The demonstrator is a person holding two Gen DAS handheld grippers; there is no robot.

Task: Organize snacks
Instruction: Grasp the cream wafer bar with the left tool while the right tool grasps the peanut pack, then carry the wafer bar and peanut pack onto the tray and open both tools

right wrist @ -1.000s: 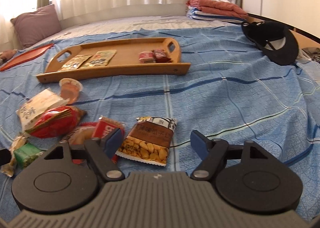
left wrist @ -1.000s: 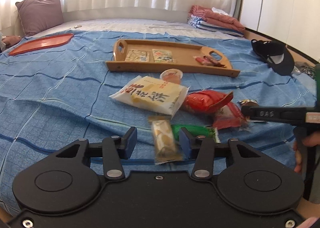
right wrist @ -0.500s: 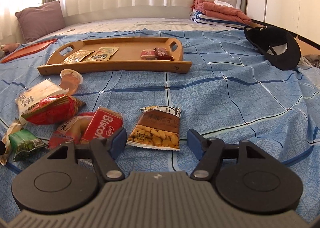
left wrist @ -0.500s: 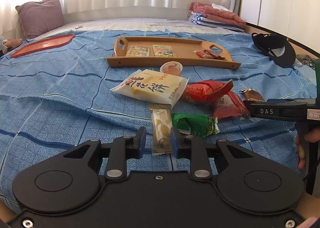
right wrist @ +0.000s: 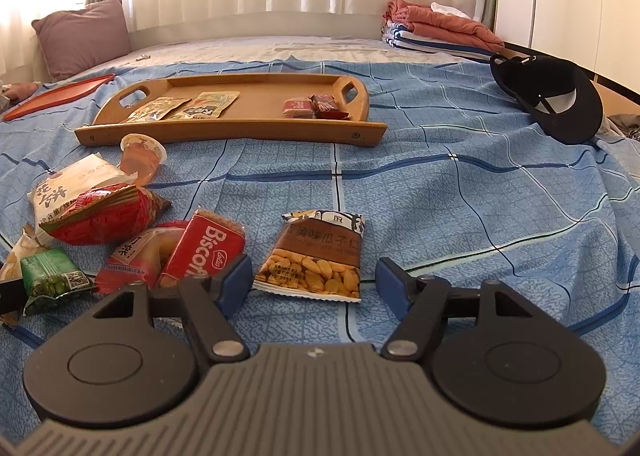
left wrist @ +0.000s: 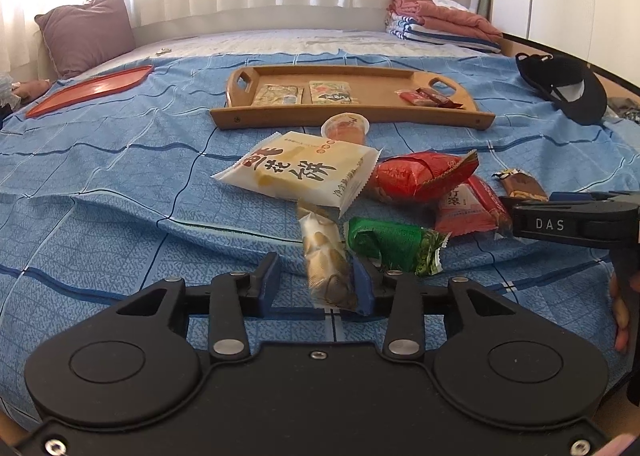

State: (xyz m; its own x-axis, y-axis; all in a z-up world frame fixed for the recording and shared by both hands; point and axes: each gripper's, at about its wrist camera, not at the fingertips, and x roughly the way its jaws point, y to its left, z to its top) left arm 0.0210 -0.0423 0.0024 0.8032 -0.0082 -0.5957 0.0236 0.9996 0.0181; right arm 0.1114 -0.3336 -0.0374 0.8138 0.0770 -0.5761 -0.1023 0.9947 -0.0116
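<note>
**Left jaws reopened around slim cracker packet: regrasp needed**

Landmark: the wooden tray (left wrist: pixel 348 118), which holds 4 small packets; the loose pile lies on the blue bed cover (left wrist: pixel 100 184) on the near side of it.

- The left gripper (left wrist: pixel 315 274) has just been opening its jaws. The slim cracker packet (left wrist: pixel 324 256) is between them, leaning on the right-hand pad, while the other pad stands clear of it. I judge this released, not gripped.
- The slim packet is well short of the tray, nearest me in the pile. Its far end is tucked under the big white packet (left wrist: pixel 300 172), and the green packet (left wrist: pixel 394 244) is just beside it.
- The right gripper (right wrist: pixel 313 270) has its jaws spread and empty. The seed packet (right wrist: pixel 316 256) lies flat just ahead of its tips, untouched, also on the near side of the tray.

How I would do this step:
1. Centre the left jaws on the slim packet so both pads meet it together
2. Clamp across the firm middle, not the crimped end
3. Draw it back from under the white packet before lifting, so nothing drags along
4. Keep the green packet out of the jaws
</note>
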